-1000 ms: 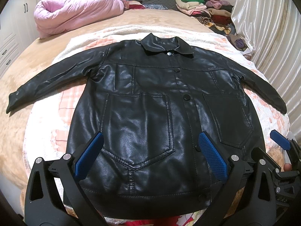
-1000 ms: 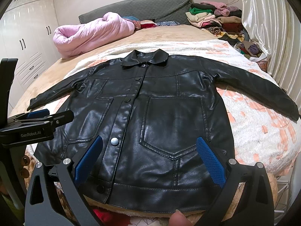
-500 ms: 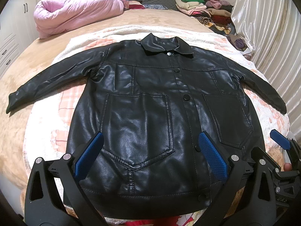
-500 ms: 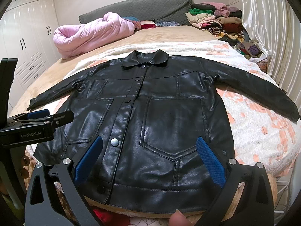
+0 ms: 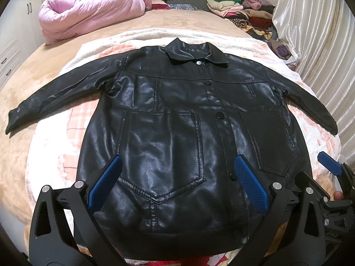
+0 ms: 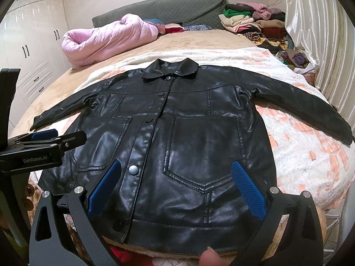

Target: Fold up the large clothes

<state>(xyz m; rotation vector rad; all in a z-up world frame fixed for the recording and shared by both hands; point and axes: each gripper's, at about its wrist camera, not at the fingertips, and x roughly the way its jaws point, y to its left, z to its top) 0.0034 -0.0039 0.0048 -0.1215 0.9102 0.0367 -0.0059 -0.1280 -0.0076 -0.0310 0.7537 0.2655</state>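
A black leather jacket point(image 5: 182, 119) lies flat and buttoned on the bed, front up, collar far, both sleeves spread out to the sides. It also shows in the right wrist view point(image 6: 195, 133). My left gripper point(image 5: 177, 177) is open and empty, hovering above the jacket's lower left pocket near the hem. My right gripper point(image 6: 175, 179) is open and empty above the lower right pocket near the hem. The left gripper also shows at the left edge of the right wrist view point(image 6: 44, 144).
A white and peach blanket point(image 5: 55, 146) lies under the jacket on a tan bedspread point(image 5: 24, 88). A pink quilt point(image 5: 88, 11) sits at the far left. A pile of folded clothes point(image 6: 255, 24) lies at the far right beside a curtain point(image 6: 321, 44).
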